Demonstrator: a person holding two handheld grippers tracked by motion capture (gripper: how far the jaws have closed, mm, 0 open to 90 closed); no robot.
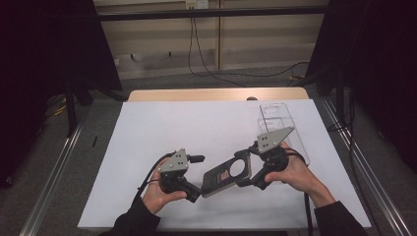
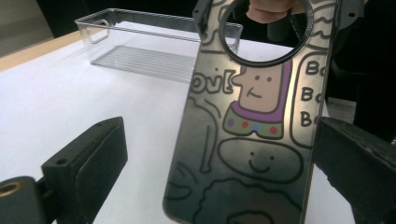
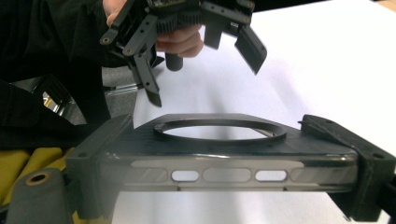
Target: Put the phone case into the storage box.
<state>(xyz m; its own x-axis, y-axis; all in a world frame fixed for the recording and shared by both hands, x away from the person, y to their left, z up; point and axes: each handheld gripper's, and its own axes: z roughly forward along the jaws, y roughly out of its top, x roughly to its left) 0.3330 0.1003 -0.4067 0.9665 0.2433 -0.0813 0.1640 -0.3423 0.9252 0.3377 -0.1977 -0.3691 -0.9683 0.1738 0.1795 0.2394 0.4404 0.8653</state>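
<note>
1. Where the high view looked down, a phone case (image 1: 226,175) was seen held above the white sheet (image 1: 196,132) between both grippers, near a clear bin (image 1: 275,118).
2. In the left gripper view, the left gripper (image 2: 219,172) was spread wide around the case (image 2: 252,140), not clamped.
3. In the right gripper view, the right gripper (image 3: 224,172) was closed on the case's (image 3: 219,172) two ends.

Beyond the fingers I see a white sheet (image 1: 196,128) on a wooden table (image 1: 196,94), grey carpet (image 1: 162,81), pale wall panels (image 1: 157,34).
</note>
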